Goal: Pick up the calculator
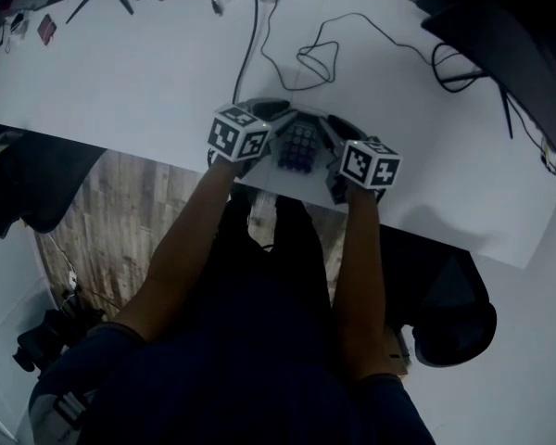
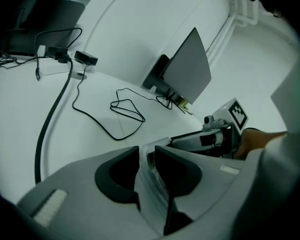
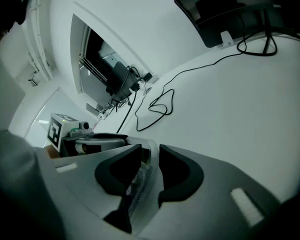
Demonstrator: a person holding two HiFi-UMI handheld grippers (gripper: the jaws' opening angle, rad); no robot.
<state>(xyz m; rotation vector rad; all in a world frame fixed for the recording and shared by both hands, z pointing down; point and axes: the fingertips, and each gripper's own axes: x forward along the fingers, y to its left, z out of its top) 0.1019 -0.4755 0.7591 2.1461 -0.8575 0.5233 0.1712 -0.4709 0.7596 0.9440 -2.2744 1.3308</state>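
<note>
The calculator (image 1: 297, 146), pale with dark keys, is at the near edge of the white table (image 1: 148, 82), held between both grippers. My left gripper (image 1: 271, 135) is shut on its left side, where a pale, partly clear edge (image 2: 149, 173) sits pinched between the black pads (image 2: 117, 176). My right gripper (image 1: 332, 151) is shut on its right side, the same clear edge (image 3: 141, 171) clamped in its jaws. Each gripper view shows the other gripper across the calculator: the right gripper (image 2: 212, 136) and the left gripper (image 3: 87, 140). I cannot tell whether the calculator rests on the table or is raised.
A thin black cable (image 1: 317, 58) lies looped on the table beyond the calculator, and a thicker cable (image 1: 250, 44) runs towards the far edge. A dark screen (image 2: 187, 66) stands at the far right. A black chair (image 1: 454, 318) and wooden floor (image 1: 102, 216) lie below the table's edge.
</note>
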